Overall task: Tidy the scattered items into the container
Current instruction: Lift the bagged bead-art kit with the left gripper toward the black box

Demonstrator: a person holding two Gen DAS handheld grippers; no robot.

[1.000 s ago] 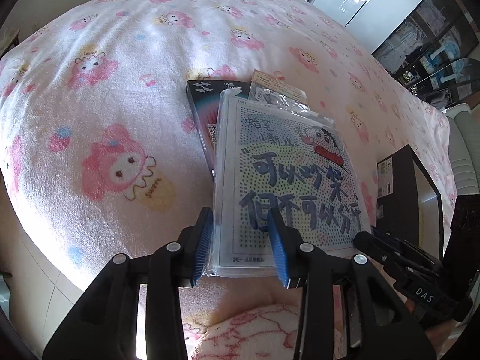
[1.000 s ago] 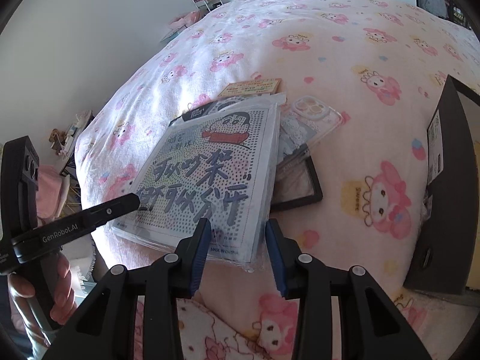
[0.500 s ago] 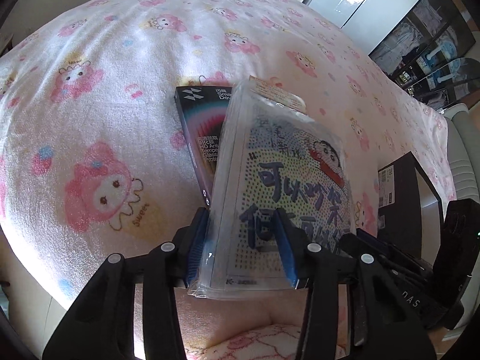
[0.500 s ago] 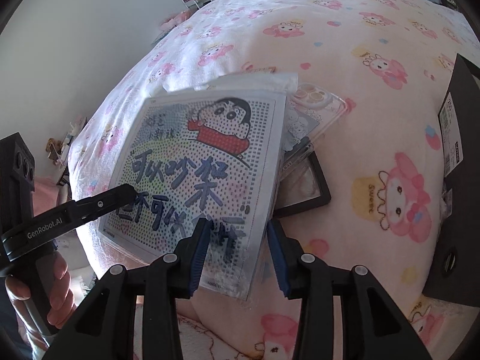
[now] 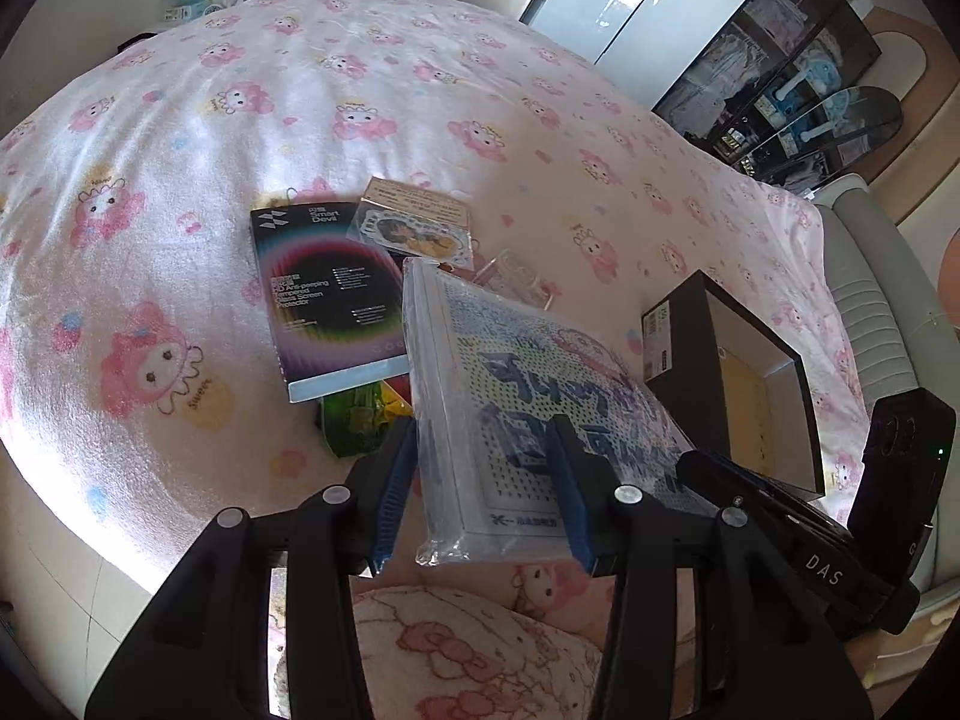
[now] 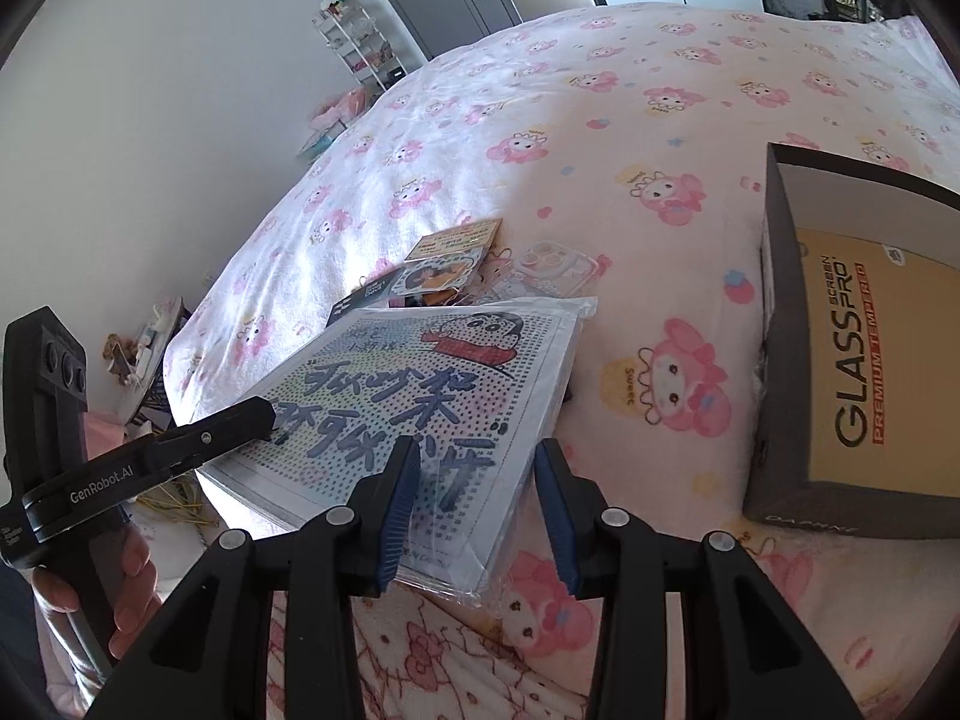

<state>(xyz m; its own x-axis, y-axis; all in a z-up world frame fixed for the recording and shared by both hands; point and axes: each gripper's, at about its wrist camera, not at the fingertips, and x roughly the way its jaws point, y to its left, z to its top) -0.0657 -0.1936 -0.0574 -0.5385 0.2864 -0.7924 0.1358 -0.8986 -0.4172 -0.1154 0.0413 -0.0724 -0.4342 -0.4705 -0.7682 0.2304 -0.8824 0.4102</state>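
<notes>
A plastic-wrapped cartoon bead kit (image 5: 516,420) is held lifted and tilted above the bed by both grippers. My left gripper (image 5: 480,492) is shut on its near edge. My right gripper (image 6: 474,510) is shut on its near corner (image 6: 462,480). The container, an open dark box (image 5: 720,378), sits to the right on the bed; in the right wrist view the box (image 6: 774,360) holds a yellow Glass Pro package (image 6: 864,372). A black screen-protector box (image 5: 324,300), a sticker card (image 5: 414,222), a clear phone case (image 6: 558,267) and a green packet (image 5: 354,420) lie on the bed.
The bed (image 5: 360,90) has a pink cartoon-print blanket. Its near edge drops to the floor at the left. A white shelf rack (image 6: 360,42) stands by the wall. Cabinets (image 5: 780,60) and a grey chair (image 5: 870,300) lie beyond the bed's right side.
The bead kit has been lifted off the pile and carried right toward the dark box, uncovering the screen-protector box, sticker card and green packet.
</notes>
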